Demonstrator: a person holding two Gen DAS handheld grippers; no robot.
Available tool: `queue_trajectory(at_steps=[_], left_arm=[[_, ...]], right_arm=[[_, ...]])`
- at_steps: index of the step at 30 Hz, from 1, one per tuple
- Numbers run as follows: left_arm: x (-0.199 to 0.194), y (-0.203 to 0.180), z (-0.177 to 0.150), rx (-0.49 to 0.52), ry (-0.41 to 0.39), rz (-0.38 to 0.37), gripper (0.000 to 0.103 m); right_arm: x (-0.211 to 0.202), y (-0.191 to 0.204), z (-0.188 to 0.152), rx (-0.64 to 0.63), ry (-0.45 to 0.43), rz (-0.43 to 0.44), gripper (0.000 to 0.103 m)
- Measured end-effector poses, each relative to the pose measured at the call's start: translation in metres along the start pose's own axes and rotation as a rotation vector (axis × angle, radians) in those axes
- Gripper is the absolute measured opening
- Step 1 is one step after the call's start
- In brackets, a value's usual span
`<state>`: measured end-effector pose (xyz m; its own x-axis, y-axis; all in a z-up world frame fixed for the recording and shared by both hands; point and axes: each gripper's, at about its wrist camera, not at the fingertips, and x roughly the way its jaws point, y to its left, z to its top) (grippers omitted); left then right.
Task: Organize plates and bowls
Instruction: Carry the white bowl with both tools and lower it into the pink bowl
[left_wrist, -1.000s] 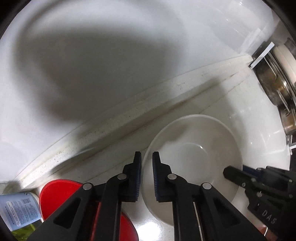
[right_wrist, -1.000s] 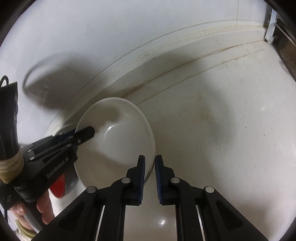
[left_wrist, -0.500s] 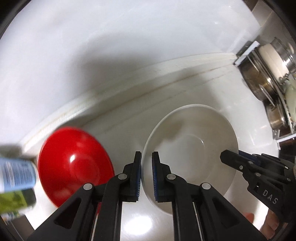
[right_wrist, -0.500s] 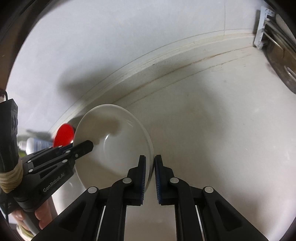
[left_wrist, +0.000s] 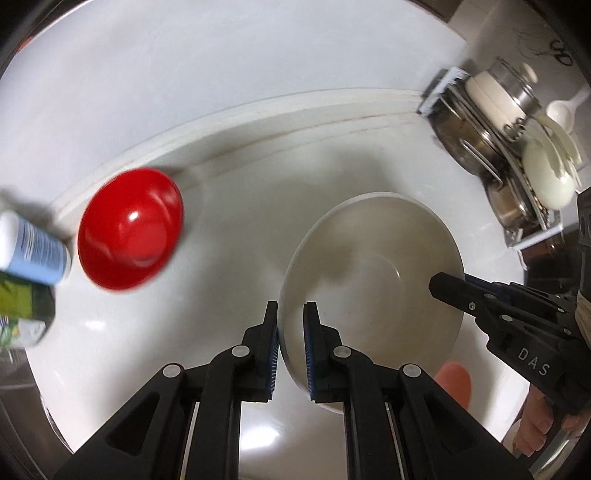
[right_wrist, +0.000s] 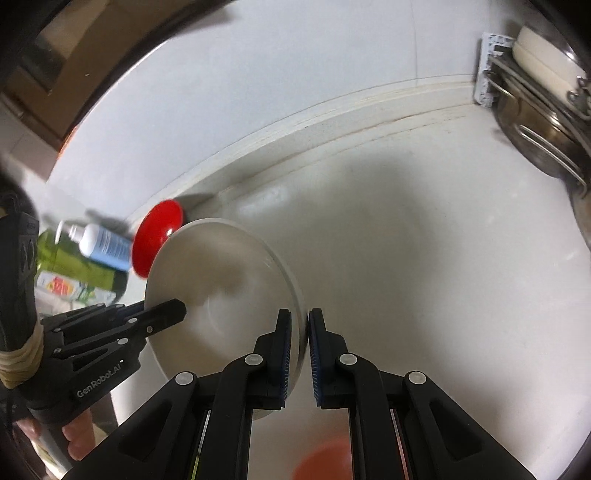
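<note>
A white bowl (left_wrist: 373, 273) is held in the air above the white counter by both grippers. My left gripper (left_wrist: 290, 354) is shut on its left rim, and my right gripper (right_wrist: 299, 354) is shut on its right rim. In the right wrist view the white bowl (right_wrist: 218, 288) is tilted, with the left gripper's fingers (right_wrist: 162, 317) gripping its far side. The right gripper's fingers (left_wrist: 454, 291) show in the left wrist view on the bowl's right edge. A red bowl (left_wrist: 129, 229) rests on the counter near the wall at the left, also seen as the red bowl (right_wrist: 157, 232).
A dish rack (left_wrist: 491, 147) with metal pots and white dishes stands at the right against the wall. A blue-labelled bottle (left_wrist: 29, 247) and a green bottle (right_wrist: 74, 262) are at the left. An orange-red object (right_wrist: 321, 461) lies below the bowl.
Both grippers have lifted the white bowl up and back from the wall. The red bowl has come fully into view and more of the dish rack shows.
</note>
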<state>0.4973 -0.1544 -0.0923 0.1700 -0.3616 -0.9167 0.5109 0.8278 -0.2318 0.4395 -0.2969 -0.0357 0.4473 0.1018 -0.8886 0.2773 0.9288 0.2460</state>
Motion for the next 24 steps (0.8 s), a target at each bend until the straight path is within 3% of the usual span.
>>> queue_trajectory(at_steps=[17,24], left_arm=[[-0.029,-0.082,-0.075,0.089,-0.014,-0.056,0.016],[-0.016,-0.102,-0.095,0.105,0.044,-0.085,0.018]], right_arm=[[-0.055,-0.042,-0.083,0.029,-0.049,-0.045,0.011],[-0.064,-0.059,-0.106,0.037,-0.052,-0.078,0.011]])
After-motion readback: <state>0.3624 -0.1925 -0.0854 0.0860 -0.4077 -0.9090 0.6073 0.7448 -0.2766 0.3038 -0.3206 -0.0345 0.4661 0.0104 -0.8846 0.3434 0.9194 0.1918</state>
